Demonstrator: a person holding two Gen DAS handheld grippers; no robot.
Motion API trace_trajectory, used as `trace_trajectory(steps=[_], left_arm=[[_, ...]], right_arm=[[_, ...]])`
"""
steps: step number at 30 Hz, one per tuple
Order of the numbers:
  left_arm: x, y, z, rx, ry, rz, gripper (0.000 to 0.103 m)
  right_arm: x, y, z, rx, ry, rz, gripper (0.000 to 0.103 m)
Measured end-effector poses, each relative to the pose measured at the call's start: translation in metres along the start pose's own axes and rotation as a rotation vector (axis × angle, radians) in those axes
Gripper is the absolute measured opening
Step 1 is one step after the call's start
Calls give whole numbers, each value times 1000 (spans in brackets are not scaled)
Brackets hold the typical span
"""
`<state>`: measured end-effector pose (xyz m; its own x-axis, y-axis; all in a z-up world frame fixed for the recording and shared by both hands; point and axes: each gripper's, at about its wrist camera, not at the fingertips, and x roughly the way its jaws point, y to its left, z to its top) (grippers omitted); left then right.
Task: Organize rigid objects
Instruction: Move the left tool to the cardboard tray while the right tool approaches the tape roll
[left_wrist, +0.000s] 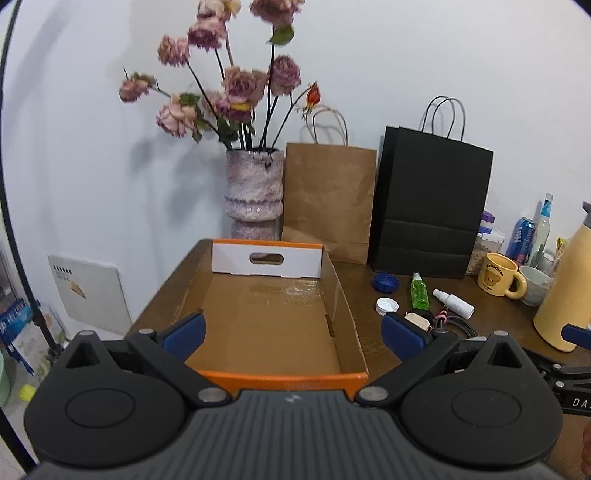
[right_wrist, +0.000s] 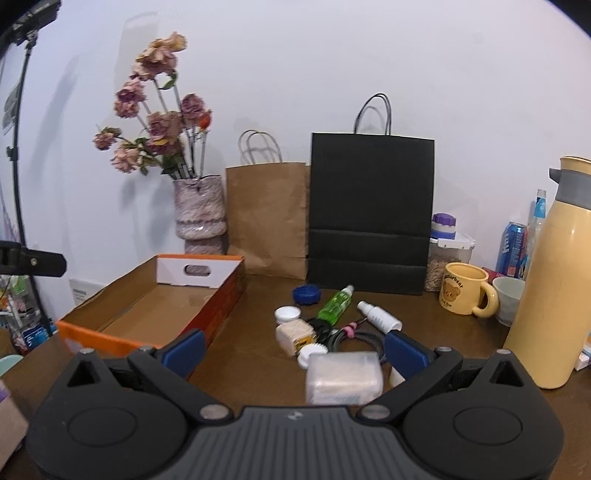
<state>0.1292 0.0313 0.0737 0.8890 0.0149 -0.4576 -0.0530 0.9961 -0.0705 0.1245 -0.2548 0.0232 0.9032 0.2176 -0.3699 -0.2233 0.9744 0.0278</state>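
Task barely begun — your box (left_wrist: 266, 325) at tabletop's (right_wrist: 251, 354) left edge holds nothing. Bottles, caps, cable and small boxes (right_wrist: 332, 332) all lie mid-tabletop, right of it. Your left claw (left_wrist: 293, 332) and right claw (right_wrist: 295, 350) both spread wide — gripping nothing.

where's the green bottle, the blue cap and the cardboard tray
green bottle (right_wrist: 335, 305): right wrist view, mid-body
blue cap (right_wrist: 306, 294): right wrist view, top face
cardboard tray (left_wrist: 284, 379): left wrist view, near orange rim
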Motion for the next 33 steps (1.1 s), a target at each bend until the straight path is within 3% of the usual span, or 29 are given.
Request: trace_trajectory(steps=[8, 13, 17, 20, 27, 30, 33], left_arm=[[49, 15, 31, -33, 74, 43, 103], [85, 31, 48, -43, 98, 123, 103], [115, 54, 56, -109, 129, 169, 103], [136, 71, 60, -131, 155, 249, 103], [168, 107, 53, -208, 194, 301, 103], [175, 111, 58, -185, 232, 346, 103], [173, 108, 71, -169, 214, 378, 103]], right_arm=[[39, -27, 20, 26, 14, -57, 103], [67, -45, 27, 45, 41, -90, 103], [87, -56, 27, 62, 63, -105, 103], [103, -62, 24, 69, 87, -116, 103], [136, -71, 14, 75, 142, -137, 103], [146, -74, 9, 85, 169, -139, 103], [150, -75, 4, 89, 187, -133, 103]])
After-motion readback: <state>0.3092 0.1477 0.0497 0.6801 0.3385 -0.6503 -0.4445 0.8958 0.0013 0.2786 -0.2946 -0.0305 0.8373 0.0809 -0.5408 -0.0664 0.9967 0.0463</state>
